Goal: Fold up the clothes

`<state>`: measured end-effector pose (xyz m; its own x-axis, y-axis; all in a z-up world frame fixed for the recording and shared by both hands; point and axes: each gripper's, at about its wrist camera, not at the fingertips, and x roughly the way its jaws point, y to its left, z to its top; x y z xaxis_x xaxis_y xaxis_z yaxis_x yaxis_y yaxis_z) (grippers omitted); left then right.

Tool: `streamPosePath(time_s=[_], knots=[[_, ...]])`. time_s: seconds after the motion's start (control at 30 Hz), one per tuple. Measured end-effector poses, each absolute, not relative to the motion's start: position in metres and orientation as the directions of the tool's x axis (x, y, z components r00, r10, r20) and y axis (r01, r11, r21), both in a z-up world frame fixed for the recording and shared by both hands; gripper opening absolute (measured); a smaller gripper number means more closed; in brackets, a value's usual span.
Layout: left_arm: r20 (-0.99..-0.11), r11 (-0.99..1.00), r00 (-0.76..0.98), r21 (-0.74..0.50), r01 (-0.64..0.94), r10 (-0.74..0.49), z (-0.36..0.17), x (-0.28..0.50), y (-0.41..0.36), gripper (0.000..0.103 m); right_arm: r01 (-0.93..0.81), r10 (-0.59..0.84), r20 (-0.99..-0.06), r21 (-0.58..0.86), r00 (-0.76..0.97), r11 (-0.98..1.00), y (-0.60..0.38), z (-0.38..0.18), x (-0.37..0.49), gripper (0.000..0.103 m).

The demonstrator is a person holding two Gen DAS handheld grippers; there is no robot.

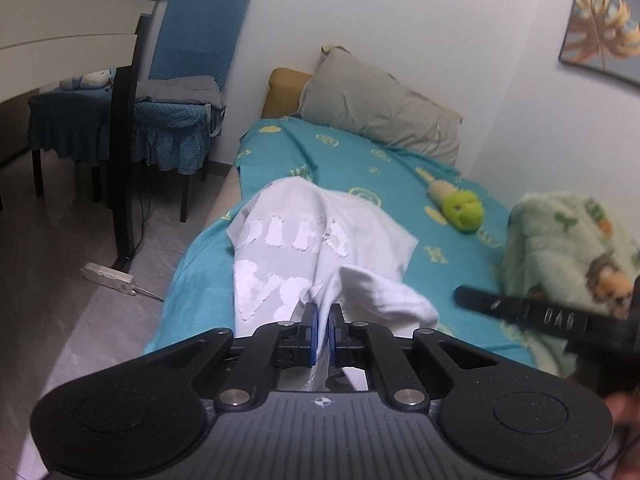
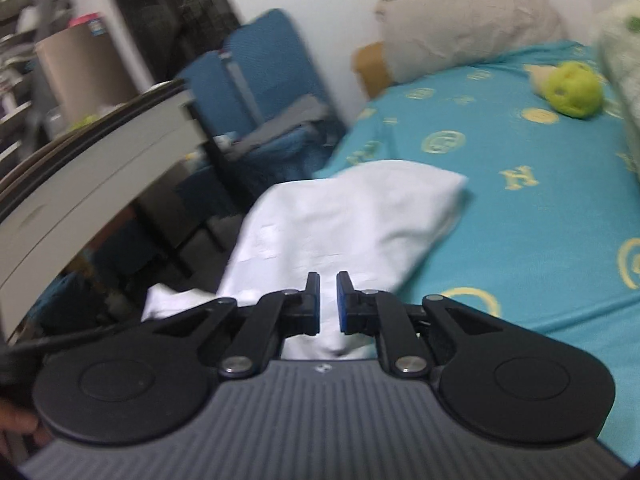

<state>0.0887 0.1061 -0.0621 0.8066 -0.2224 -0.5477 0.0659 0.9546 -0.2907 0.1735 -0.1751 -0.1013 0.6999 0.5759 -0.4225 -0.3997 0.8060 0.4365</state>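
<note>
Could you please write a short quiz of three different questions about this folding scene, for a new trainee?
1. True or false: the left tongs are shut on the white shirt.
2. Which thing lies on the bed sheet next to the shirt? A) a green ball toy B) a red shoe C) a book
3. Fill in: the gray pillow leans at the head of the bed, against the white ____.

Key:
1. True; white cloth runs between the nearly closed fingers.
2. A
3. wall

In the right wrist view the right tongs also have shirt cloth between their fingers.
</note>
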Motion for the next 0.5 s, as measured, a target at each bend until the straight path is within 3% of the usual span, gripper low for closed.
streamPosePath(time_s=[0.1, 0.17, 0.23, 0.37, 0.5], knots=[[-0.531, 0.947, 0.815, -0.314, 0.063, -0.23, -0.056, 0.083, 0.106, 0.005, -0.468, 0.602, -0.414, 0.384, 0.683, 0.796, -0.158, -0.095, 0.158, 0.019], [-0.534, 0.948, 0.815, -0.314, 0.057, -0.226, -0.055, 0.082, 0.107, 0.005, -0.486, 0.588, -0.407, 0.334, 0.699, 0.808, -0.151, -0.091, 0.146, 0.043], [-0.539, 0.948, 0.812, -0.314, 0.054, -0.225, -0.055, 0.082, 0.106, 0.005, -0.497, 0.578, -0.386, 0.296, 0.719, 0.816, -0.148, -0.086, 0.132, 0.059], [-0.537, 0.938, 0.809, -0.344, 0.048, -0.238, -0.055, 0.083, 0.109, 0.005, -0.585, 0.606, -0.319, 0.168, 0.729, 0.793, -0.136, -0.078, 0.101, 0.058], [-0.523, 0.909, 0.804, -0.413, 0.05, -0.282, -0.055, 0.083, 0.116, 0.005, -0.664, 0.626, -0.31, -0.022, 0.715, 0.747, -0.11, -0.079, 0.078, 0.045]])
